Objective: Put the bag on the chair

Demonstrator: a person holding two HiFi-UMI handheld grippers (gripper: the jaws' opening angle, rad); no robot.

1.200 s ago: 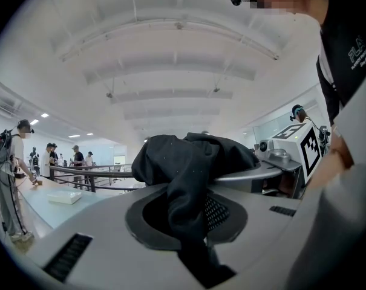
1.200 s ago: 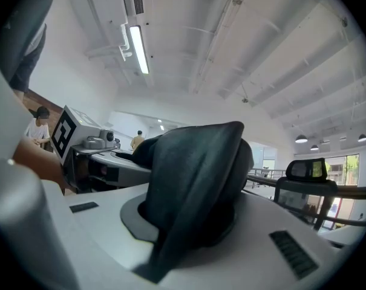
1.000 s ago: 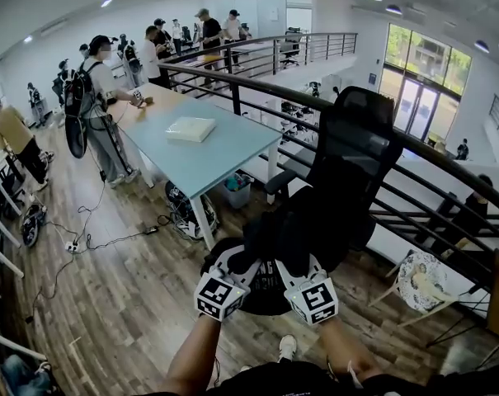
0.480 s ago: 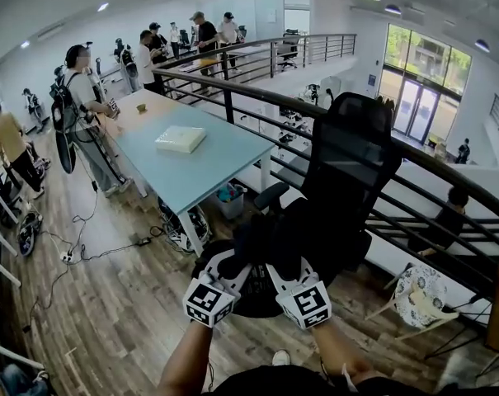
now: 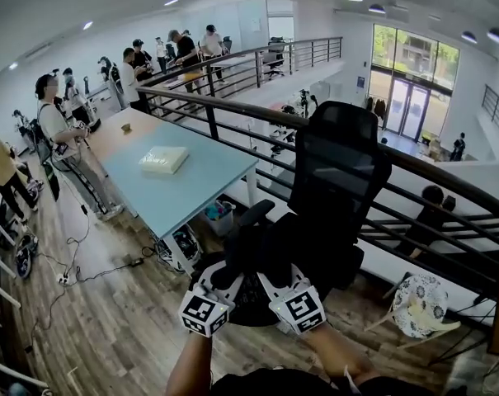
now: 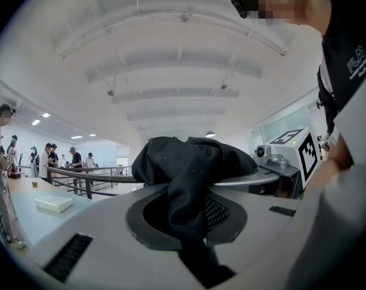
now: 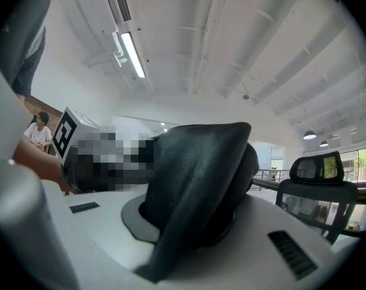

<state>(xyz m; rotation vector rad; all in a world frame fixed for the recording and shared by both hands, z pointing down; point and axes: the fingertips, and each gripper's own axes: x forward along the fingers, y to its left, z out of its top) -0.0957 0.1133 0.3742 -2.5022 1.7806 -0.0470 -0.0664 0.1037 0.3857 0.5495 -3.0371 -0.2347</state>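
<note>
A black bag (image 5: 264,247) hangs between my two grippers, just in front of a black mesh office chair (image 5: 341,165) and over its dark seat (image 5: 247,302). My left gripper (image 5: 224,275) is shut on a bunched fold of the bag's black cloth (image 6: 189,165), which fills the left gripper view. At the bag's other side, my right gripper (image 5: 270,272) is shut on a smooth black part of the bag (image 7: 201,180). The chair's headrest (image 7: 319,168) shows at the right of the right gripper view. Both grippers point level, side by side.
A light blue table (image 5: 195,180) with a white box (image 5: 164,159) stands to the left of the chair. A dark railing (image 5: 233,106) runs behind both. Several people (image 5: 55,134) stand at the left. Cables (image 5: 92,271) lie on the wooden floor. A patterned stool (image 5: 418,304) sits at the right.
Both grippers have carried the bag forward, closer to the chair. The table and the people have slid left in the head view. The grips have not changed.
</note>
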